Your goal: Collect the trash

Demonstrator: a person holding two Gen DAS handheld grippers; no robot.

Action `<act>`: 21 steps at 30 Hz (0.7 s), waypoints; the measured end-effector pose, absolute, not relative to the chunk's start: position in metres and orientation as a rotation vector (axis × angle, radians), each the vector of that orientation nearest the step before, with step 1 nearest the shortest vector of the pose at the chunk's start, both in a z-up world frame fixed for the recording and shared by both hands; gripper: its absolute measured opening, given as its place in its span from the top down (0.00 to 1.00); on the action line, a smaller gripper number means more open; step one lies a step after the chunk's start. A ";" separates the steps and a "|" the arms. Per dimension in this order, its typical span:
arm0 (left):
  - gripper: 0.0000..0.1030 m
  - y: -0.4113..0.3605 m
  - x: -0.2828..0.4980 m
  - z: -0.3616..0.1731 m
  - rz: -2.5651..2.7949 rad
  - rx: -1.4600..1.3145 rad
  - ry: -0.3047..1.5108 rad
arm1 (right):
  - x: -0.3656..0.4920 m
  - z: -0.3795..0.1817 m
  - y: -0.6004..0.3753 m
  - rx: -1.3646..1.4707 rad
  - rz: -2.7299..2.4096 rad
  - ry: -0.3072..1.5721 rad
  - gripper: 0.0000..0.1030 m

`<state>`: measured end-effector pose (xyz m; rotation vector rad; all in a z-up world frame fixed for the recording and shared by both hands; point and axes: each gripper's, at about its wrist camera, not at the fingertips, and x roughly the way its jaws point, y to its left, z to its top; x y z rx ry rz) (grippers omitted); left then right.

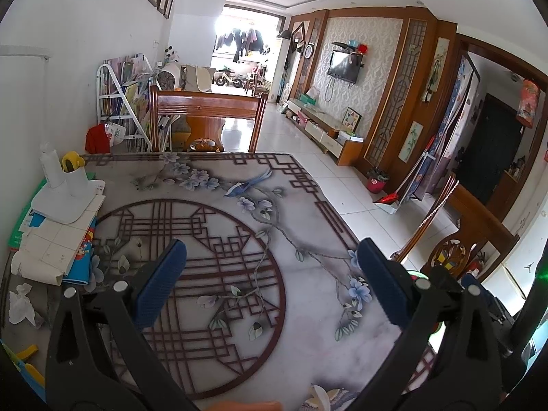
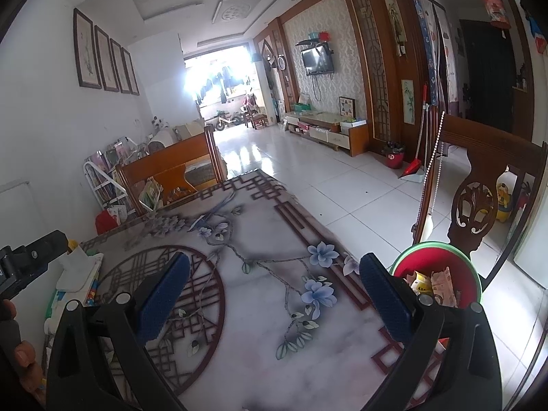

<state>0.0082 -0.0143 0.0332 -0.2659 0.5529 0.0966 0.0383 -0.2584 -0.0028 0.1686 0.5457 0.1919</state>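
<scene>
Left wrist: crumpled tissue (image 1: 21, 303) well left of spread fingers (image 1: 161, 284).

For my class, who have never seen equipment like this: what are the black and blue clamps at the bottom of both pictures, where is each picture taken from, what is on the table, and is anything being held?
There is no robot; a person holds a two-finger gripper in each hand. Each picture comes from a camera on one gripper, looking along its blue-padded fingers: the left gripper and the right gripper. Both are open and hold nothing. Below them is a table with a flower and lattice patterned top. A stack of papers and books and a crumpled white tissue lie at its left edge. Beside the table's right edge stands a red bin with a green rim, already holding wrappers.
</scene>
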 end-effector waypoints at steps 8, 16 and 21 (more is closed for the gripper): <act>0.05 -0.013 0.007 0.031 0.096 -0.265 0.557 | 0.039 -0.009 -0.263 0.162 0.202 0.558 0.07; 0.05 -0.010 0.008 0.025 0.094 -0.268 0.570 | 0.045 -0.012 -0.263 0.163 0.207 0.573 0.07; 0.05 -0.010 0.015 0.021 0.097 -0.275 0.588 | 0.048 -0.016 -0.259 0.155 0.214 0.591 0.07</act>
